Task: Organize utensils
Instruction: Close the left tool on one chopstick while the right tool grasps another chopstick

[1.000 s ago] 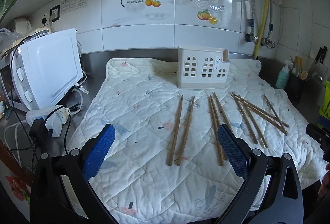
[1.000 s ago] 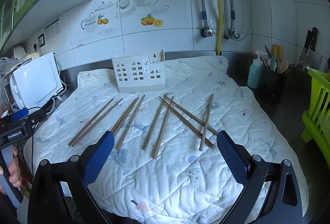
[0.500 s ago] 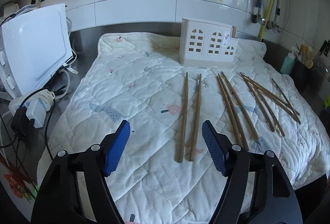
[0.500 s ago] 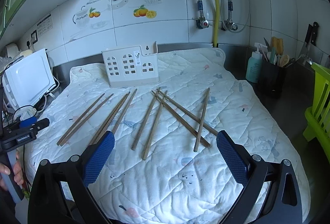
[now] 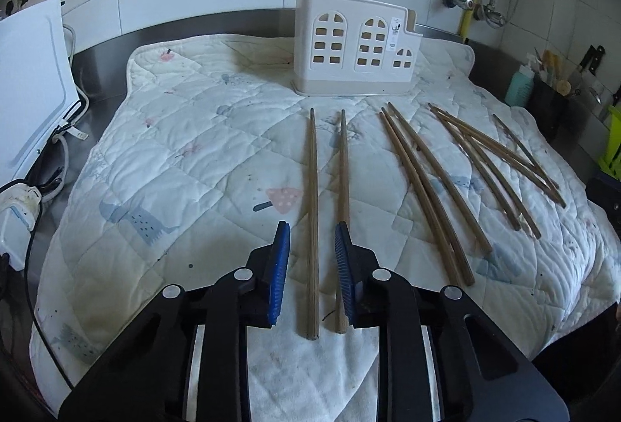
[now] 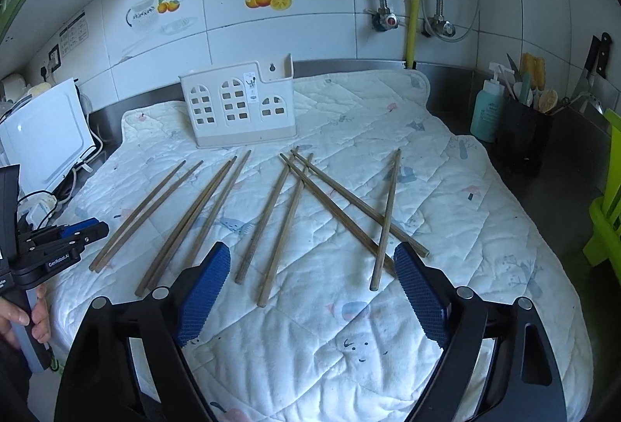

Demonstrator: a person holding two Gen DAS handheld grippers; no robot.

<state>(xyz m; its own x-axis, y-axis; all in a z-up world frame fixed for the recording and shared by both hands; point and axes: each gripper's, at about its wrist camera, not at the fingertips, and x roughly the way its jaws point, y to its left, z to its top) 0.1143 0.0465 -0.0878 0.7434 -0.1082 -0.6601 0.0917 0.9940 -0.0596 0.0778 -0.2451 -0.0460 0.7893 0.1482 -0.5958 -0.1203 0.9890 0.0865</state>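
Observation:
Several wooden chopsticks lie in loose pairs on a white quilted mat [image 5: 186, 158]. A white utensil holder [image 5: 351, 47] with window cut-outs stands at the mat's back; it also shows in the right wrist view [image 6: 238, 105]. My left gripper [image 5: 311, 239] is low over the leftmost chopstick pair [image 5: 313, 197], jaws narrowed, straddling the pair's near ends without gripping them. The left gripper also shows in the right wrist view [image 6: 83, 230] beside that pair [image 6: 145, 210]. My right gripper [image 6: 310, 268] is open and empty above the near ends of the middle chopsticks [image 6: 271, 212].
A white appliance [image 5: 27, 80] with cables and a power strip stands left of the mat. A teal bottle [image 6: 487, 111] and a black utensil cup [image 6: 522, 132] stand at the right. A green rack [image 6: 607, 197] is at the far right. Pipes run down the tiled wall.
My left gripper has moved forward and down onto the leftmost chopstick pair and its jaws have narrowed a lot. My right gripper has moved slightly forward, still wide open.

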